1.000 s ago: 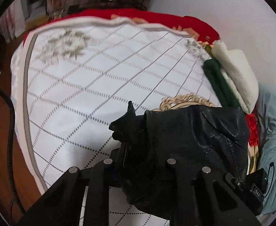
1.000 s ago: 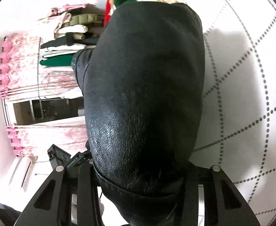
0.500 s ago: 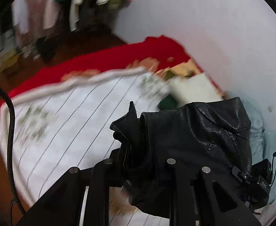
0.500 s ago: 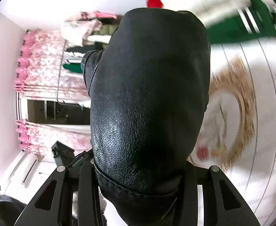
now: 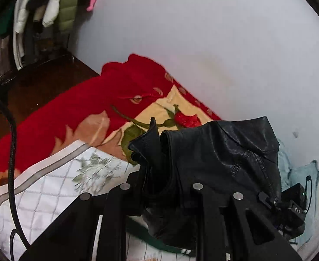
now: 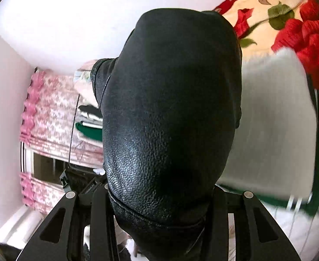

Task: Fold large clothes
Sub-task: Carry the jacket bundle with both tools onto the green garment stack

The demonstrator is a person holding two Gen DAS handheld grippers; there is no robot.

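A folded black leather jacket (image 5: 214, 165) is held in the air between both grippers. My left gripper (image 5: 159, 189) is shut on one end of it, where the collar bunches up between the fingers. My right gripper (image 6: 157, 198) is shut on the other end; the black leather jacket (image 6: 170, 108) fills the middle of the right wrist view and hides the fingertips. The bundle hangs above the far part of the bed, near the white wall.
A red floral blanket (image 5: 116, 100) and a white quilted cover (image 5: 57, 187) lie on the bed. A folded white and green garment (image 6: 274, 130) lies below the right gripper. Light blue cloth (image 5: 298, 174) lies by the wall. Clothes hang on a rack (image 5: 50, 6).
Both grippers have carried the jacket up and toward the wall end of the bed. The quilted cover has dropped out of the centre; the red blanket and the folded white garment now show below.
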